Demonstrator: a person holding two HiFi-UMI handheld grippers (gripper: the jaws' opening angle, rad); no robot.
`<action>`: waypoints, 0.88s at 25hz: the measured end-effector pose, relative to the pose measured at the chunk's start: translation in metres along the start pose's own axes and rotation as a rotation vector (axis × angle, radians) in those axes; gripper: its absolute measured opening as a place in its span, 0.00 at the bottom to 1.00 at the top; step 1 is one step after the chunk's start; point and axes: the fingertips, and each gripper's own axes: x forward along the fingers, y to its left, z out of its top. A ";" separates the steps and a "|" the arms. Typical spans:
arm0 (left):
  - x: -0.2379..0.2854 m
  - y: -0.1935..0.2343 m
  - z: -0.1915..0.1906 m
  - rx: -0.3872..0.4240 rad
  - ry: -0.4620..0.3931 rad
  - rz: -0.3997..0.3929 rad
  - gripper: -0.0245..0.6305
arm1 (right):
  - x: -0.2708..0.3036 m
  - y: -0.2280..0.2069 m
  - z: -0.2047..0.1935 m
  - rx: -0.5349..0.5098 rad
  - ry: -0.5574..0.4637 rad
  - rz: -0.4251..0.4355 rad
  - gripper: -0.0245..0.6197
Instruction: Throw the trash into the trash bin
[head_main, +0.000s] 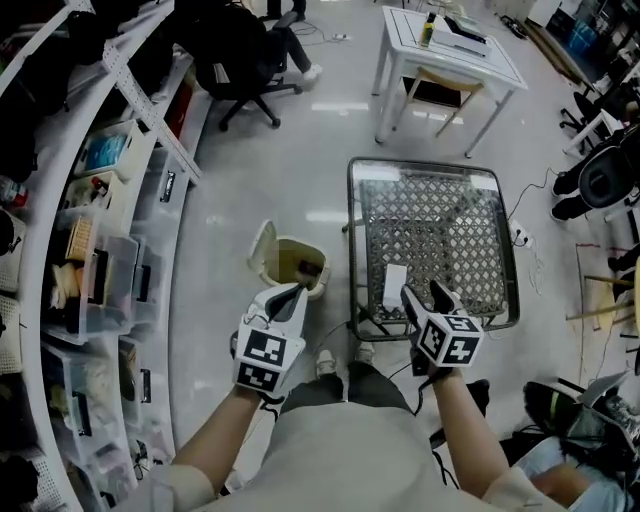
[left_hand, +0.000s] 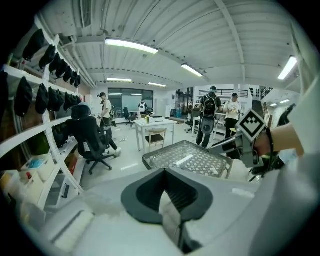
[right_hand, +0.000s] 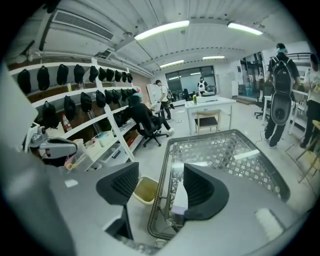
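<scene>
A cream trash bin (head_main: 285, 258) with its lid swung open stands on the floor left of the metal mesh table (head_main: 500, 250); something dark lies inside it. My left gripper (head_main: 302, 287) hovers at the bin's near rim with its jaws together, and nothing shows between them in the left gripper view (left_hand: 166, 182). A white paper slip (head_main: 395, 281) lies on the table's near left part. My right gripper (head_main: 423, 292) is just right of it, open. In the right gripper view the paper (right_hand: 180, 197) sits by the right jaw, with the bin (right_hand: 145, 190) below the gap of the right gripper (right_hand: 157, 186).
Curved shelves (head_main: 90, 260) with storage boxes run along the left. A black office chair (head_main: 240, 70) and a white table (head_main: 445, 50) stand farther off. People (left_hand: 210, 117) stand beyond the mesh table. Cables (head_main: 525, 240) lie on the floor at right.
</scene>
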 end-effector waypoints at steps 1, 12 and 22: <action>0.005 0.002 -0.005 -0.012 0.012 0.003 0.04 | 0.010 -0.005 -0.008 0.015 0.022 -0.006 0.48; 0.066 0.014 -0.050 -0.129 0.148 0.040 0.04 | 0.112 -0.048 -0.097 0.048 0.272 -0.050 0.52; 0.112 0.006 -0.104 -0.177 0.302 0.020 0.04 | 0.169 -0.086 -0.157 0.095 0.446 -0.155 0.59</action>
